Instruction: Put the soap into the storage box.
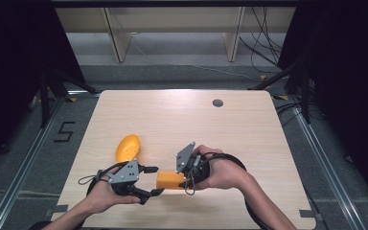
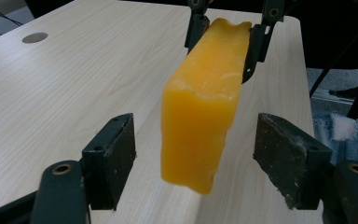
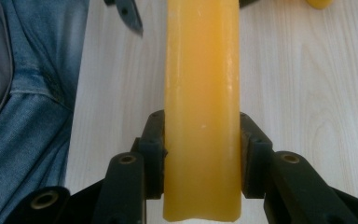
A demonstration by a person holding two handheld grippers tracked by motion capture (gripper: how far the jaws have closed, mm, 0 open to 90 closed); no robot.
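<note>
- The only writing we could read was a black "5" [image 1: 65,131] marked on the grey floor to the left of the table; no brand or label showed on the grippers or the yellow pieces.
- We counted two yellow-orange things: one rectangular block [image 1: 170,180] and one rounded oval piece [image 1: 127,147].
- We counted two grippers, one in each hand, and one wooden table [image 1: 249,139] with a single round grey cap [image 1: 217,102] near its far edge.
- The right gripper [image 1: 181,178] had its jaws pressed against both sides of the block, pinching it; in the right gripper view the block [image 3: 202,112] ran straight up between the pads.
- The left gripper [image 1: 156,181] stood spread, its jaws either side of the block's free end and apart from it, as the left gripper view showed around the block [image 2: 203,112].
- The block sat near the table's front edge, between the two grippers.
- The oval piece lay on the table just beyond the left gripper, apart from the block.
</note>
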